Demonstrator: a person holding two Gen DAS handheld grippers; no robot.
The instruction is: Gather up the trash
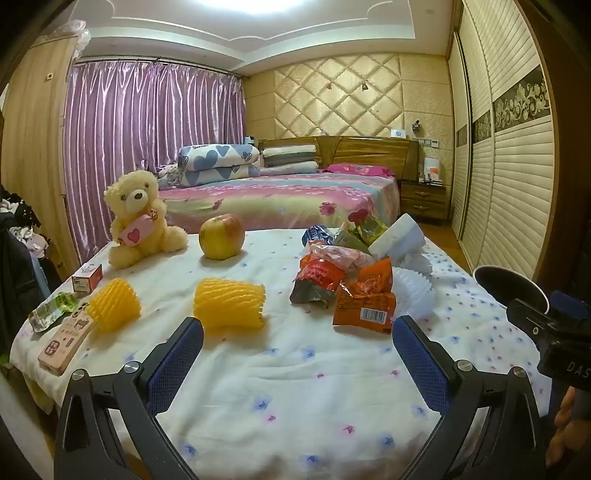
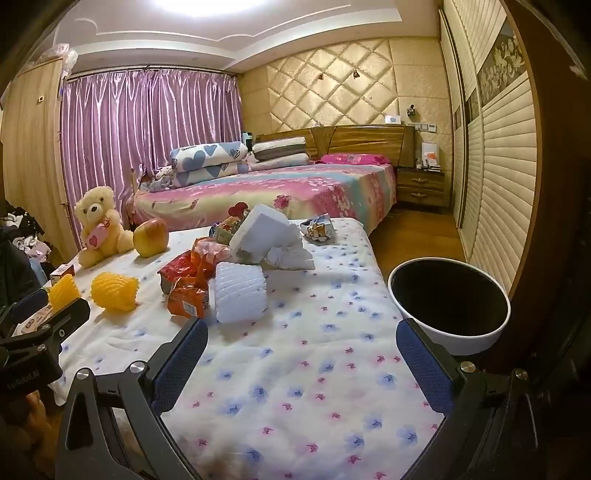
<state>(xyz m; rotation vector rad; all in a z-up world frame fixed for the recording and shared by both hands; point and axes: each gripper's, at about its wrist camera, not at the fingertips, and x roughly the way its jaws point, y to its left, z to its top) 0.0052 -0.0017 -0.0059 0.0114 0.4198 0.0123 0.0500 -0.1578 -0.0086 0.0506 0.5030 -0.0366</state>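
Both claws were wide apart, holding nothing. The wrapper pile (image 1: 343, 284) sat at about 1 o'clock from the left claw (image 1: 295, 343), 11 o'clock from the right claw (image 2: 301, 343). The bin (image 2: 448, 306) was at the right claw's 2 o'clock, so I'd guess right was handier.

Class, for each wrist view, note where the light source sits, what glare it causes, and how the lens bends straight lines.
Left wrist view: the ceiling light blows out white at the top edge; the slatted wardrobe door curves. Right wrist view: the same glare at the top; the shiny purple curtain shows bright streaks and the wardrobe bows.
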